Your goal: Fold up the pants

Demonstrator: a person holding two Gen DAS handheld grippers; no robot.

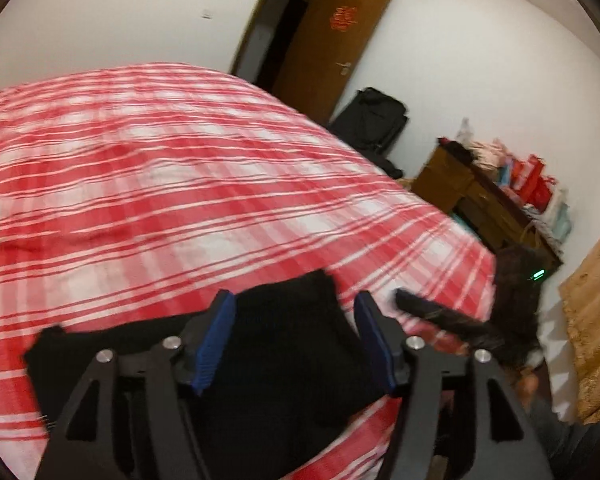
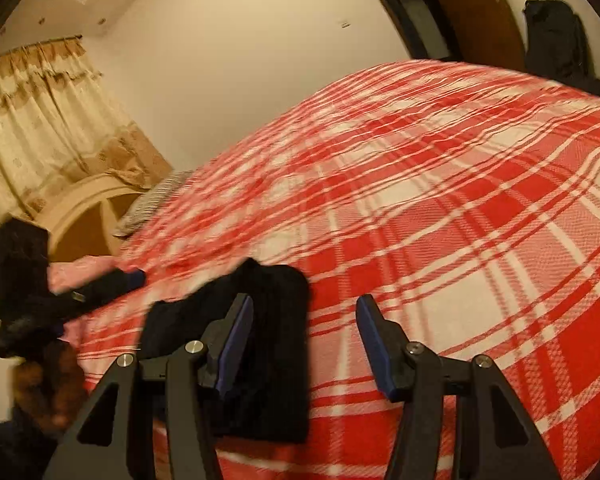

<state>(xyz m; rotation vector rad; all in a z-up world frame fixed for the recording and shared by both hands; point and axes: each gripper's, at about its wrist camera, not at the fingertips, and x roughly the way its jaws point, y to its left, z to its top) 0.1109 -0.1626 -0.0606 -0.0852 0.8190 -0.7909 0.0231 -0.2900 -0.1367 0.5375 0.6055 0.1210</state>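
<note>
Black, soft-knit pants (image 1: 284, 344), folded into a thick dark bundle, lie on the near edge of a bed covered by a red-and-white plaid blanket (image 1: 160, 168) in the left wrist view. The left gripper (image 1: 296, 344), a black frame with blue-padded fingers (image 1: 214, 344), hangs over that bundle with its jaws spread wide; the cloth shows in the gap between the pads, but neither pad presses on it, so nothing is held. To the right, the blurred black finger of the other tool (image 1: 432, 312) reaches over the blanket edge. Beyond the bed stand a brown wooden door (image 1: 332, 52) ajar and a dark wooden cabinet (image 1: 472, 200) heaped with red boxes.

From the right wrist view, the same folded black pants (image 2: 268, 320) sit at the blanket's (image 2: 440, 200) near edge, left of centre. The right gripper (image 2: 304, 340) stands open about halfway, its left blue pad (image 2: 236, 340) over the bundle's right side and its right pad above bare plaid; it grips nothing. Cream patterned curtains (image 2: 48, 120) hang at far left.
</note>
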